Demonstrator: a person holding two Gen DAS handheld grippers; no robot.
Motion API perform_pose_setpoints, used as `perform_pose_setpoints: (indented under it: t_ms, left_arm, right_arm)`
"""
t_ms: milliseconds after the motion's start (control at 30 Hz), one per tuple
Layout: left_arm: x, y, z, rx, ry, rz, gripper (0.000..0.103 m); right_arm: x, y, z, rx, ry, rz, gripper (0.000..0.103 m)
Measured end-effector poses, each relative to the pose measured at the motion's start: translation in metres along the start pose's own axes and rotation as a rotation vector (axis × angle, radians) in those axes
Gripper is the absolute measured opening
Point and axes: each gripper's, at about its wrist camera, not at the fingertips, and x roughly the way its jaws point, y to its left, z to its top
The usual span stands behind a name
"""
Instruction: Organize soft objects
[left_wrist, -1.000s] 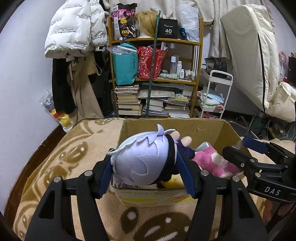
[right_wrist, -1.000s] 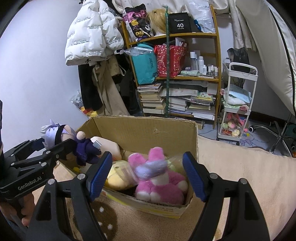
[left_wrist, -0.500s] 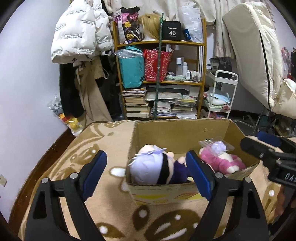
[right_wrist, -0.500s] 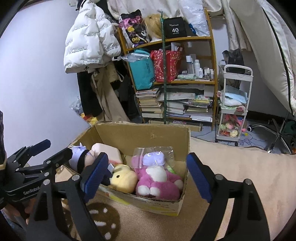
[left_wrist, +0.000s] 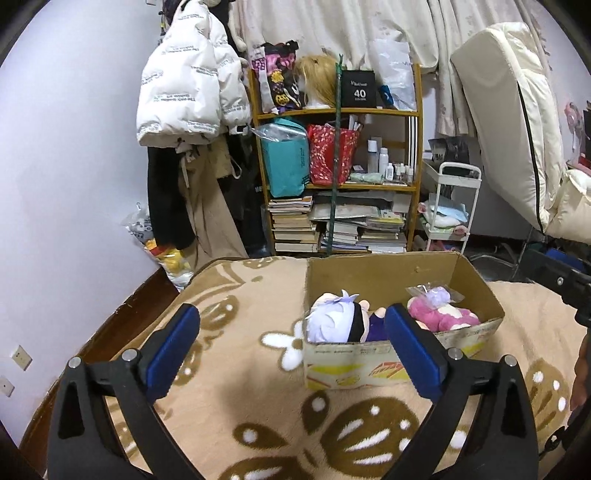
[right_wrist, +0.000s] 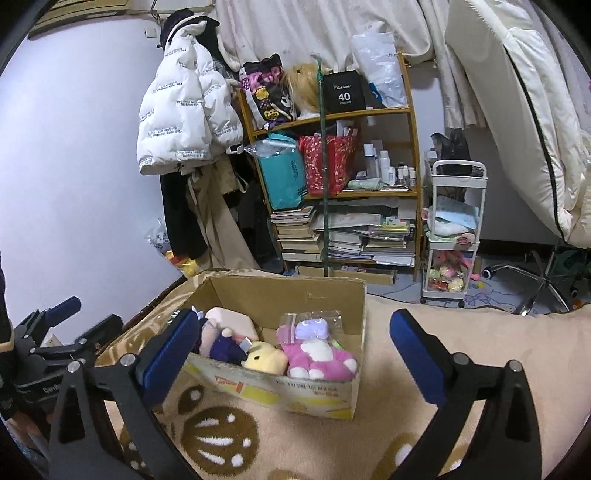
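The left gripper hovers above the patterned beige blanket, its blue-padded fingers spread wide with nothing between them. The right gripper is likewise fully spread and holds nothing; its fingers frame the cardboard box from the near side without touching it.

The cardboard box stands open-topped on the blanket, flaps absent from view, with printed yellow and red markings on its front wall. All the soft objects lie inside it:

- The lavender-haired doll lies at the left end, head against the front wall, a black band across the head and a dark purple body toward the centre.
- The pale pink cushion sits behind the doll, near the rear left corner.
- The yellow plush rests against the front wall, between the doll and the pink plush.
- The pink plush, wrapped in a clear plastic bag, occupies the right end, touching the yellow plush.

Beyond the box stands a wooden shelf loaded with stacked books, bags and bottles. A white puffer jacket hangs left of it; a white rolling cart stands to the right.
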Motion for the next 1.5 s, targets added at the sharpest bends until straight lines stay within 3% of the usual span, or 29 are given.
perform_pose_setpoints:
  t_ms: [333,833,1133,1500]
  left_arm:
    - [-0.054,0.022,-0.001,-0.028,-0.029,0.020,0.099]
    - [-0.121,0.047,-0.015,-0.062,-0.148,0.081,0.099]
    - [-0.127,0.041,-0.018,-0.034,-0.156,0.071,0.099]
    - [-0.107,0.036,-0.026,-0.028,-0.102,0.054,0.099]
  right_arm:
    - [-0.055,0.008,-0.002,-0.041,-0.064,-0.017,0.103]
    - [-0.114,0.017,-0.016,-0.044,-0.130,-0.050,0.103]
    - [-0.121,0.016,-0.020,-0.039,-0.130,-0.053,0.103]
    - [-0.108,0.020,-0.026,-0.081,-0.111,-0.068,0.103]
